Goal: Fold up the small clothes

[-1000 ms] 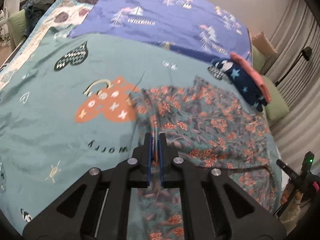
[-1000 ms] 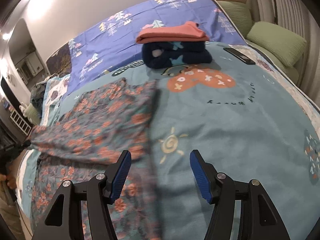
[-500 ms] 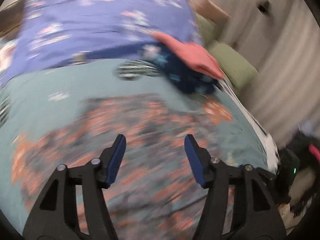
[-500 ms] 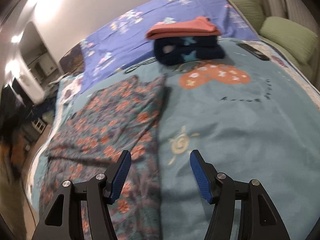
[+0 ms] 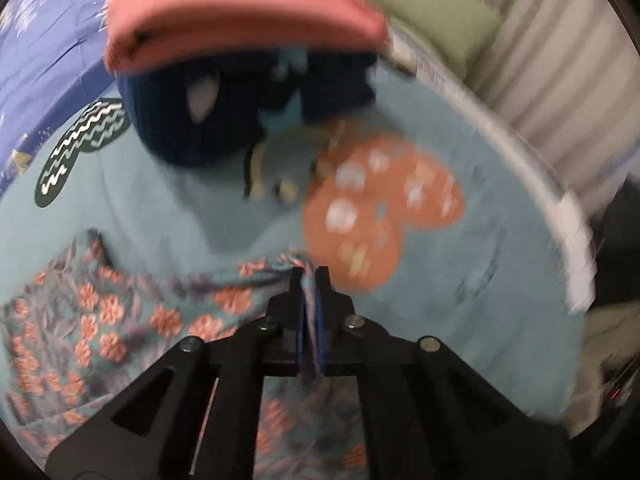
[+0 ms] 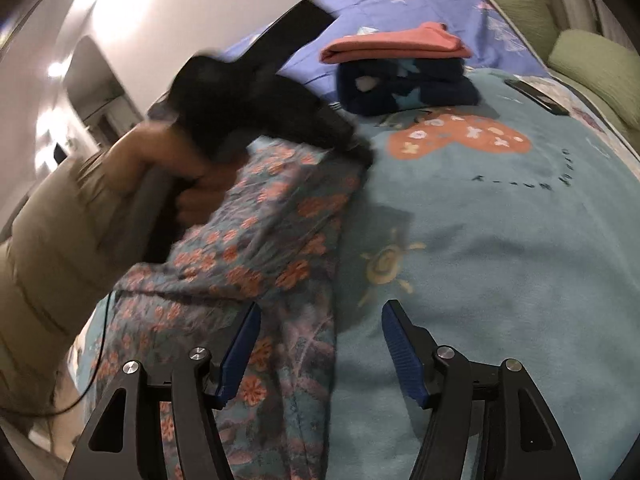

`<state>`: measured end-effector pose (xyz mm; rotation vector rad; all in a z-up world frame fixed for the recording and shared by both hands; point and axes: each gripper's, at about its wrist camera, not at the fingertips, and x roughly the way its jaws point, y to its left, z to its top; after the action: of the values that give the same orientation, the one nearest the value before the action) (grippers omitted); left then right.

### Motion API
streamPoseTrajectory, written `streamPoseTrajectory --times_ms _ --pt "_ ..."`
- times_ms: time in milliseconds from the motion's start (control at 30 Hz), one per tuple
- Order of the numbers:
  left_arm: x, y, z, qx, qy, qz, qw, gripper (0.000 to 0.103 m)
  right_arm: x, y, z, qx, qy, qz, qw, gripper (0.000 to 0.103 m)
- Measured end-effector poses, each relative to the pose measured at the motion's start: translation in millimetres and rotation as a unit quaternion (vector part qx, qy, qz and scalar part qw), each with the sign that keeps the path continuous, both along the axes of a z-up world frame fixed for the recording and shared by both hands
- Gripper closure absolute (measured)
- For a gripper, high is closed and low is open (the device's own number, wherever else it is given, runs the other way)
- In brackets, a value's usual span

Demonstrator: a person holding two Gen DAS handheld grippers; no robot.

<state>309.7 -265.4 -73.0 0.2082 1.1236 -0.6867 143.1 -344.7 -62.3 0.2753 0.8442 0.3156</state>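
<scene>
Floral garment lies spread on the bed's teal blanket, one edge pinched in the left claw (the view there is blurred). Right claw hovers with fingers apart over the garment's near edge, beside folded clothes.

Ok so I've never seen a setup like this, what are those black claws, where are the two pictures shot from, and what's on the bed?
No robot here: a person holds a two-finger gripper in each hand, and a fisheye camera on each one looks along its fingers. In the left camera's picture, the left gripper is shut on the edge of a floral garment. In the right camera's picture, the right gripper is open and empty, partly above that garment; the person's left hand shows too. All lies on a teal blanket. Further back is a pink fold on a navy one.
</scene>
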Motion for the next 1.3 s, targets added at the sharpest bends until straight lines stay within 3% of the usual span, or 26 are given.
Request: streamPoseTrajectory --times_ms 100,267,333,433,500,600,667,733,900,967,1033,1100,1133,1167,1233,1300 --pt "20 9 11 -0.095 0.036 0.040 0.9941 0.101 5 5 -6 -0.014 0.003 -0.005 1.000 0.036" --pt "13 25 25 -0.104 0.030 0.052 0.9927 0.101 2 1 -4 -0.053 0.002 -0.043 0.998 0.040" --pt "9 42 37 -0.097 0.010 0.054 0.9937 0.100 -2 -3 -4 -0.063 0.002 -0.057 0.996 0.061" --pt "4 67 45 -0.074 -0.018 0.060 0.9952 0.085 -6 -16 -5 -0.066 0.015 -0.077 0.995 0.091" --pt "-11 100 55 -0.070 -0.051 0.068 0.9939 0.062 -9 -24 -5 -0.056 0.021 -0.081 0.995 0.092" --pt "-37 157 59 -0.077 -0.093 0.106 0.9870 0.044 -15 -31 2 -0.028 0.017 -0.071 0.997 0.088" --pt "-55 200 60 -0.089 -0.107 0.141 0.9801 0.042 -19 -23 10 -0.021 0.003 -0.049 0.999 0.080" --pt "-75 241 59 -0.090 -0.116 0.176 0.9735 0.041 -22 -8 16 -0.031 -0.011 -0.026 0.999 0.060" --pt "-122 324 42 -0.074 -0.127 0.249 0.9574 0.038 -10 44 11 -0.100 -0.009 0.032 0.994 0.051" --pt "-136 344 27 -0.054 -0.123 0.266 0.9547 0.038 0 51 2 -0.141 0.003 0.010 0.990 0.054" --pt "-147 364 10 -0.021 -0.120 0.291 0.9489 0.038 4 41 -1 -0.169 0.010 -0.037 0.985 0.098" --pt "-157 385 -6 -0.006 -0.111 0.319 0.9413 0.038 3 11 -1 -0.098 0.034 -0.075 0.992 0.097" --pt "-161 397 -15 0.004 -0.103 0.335 0.9364 0.038 2 1 -1 -0.087 0.045 -0.097 0.991 0.097" --pt "-163 409 -23 0.007 -0.094 0.352 0.9314 0.038 0 -9 0 -0.120 0.052 -0.137 0.982 0.098" --pt "-168 429 -31 -0.014 -0.078 0.373 0.9246 0.038 -4 -23 3 -0.122 0.053 -0.150 0.980 0.094" --pt "-171 441 -30 -0.046 -0.079 0.383 0.9192 0.038 -9 -38 8 -0.051 0.067 -0.135 0.987 0.094"
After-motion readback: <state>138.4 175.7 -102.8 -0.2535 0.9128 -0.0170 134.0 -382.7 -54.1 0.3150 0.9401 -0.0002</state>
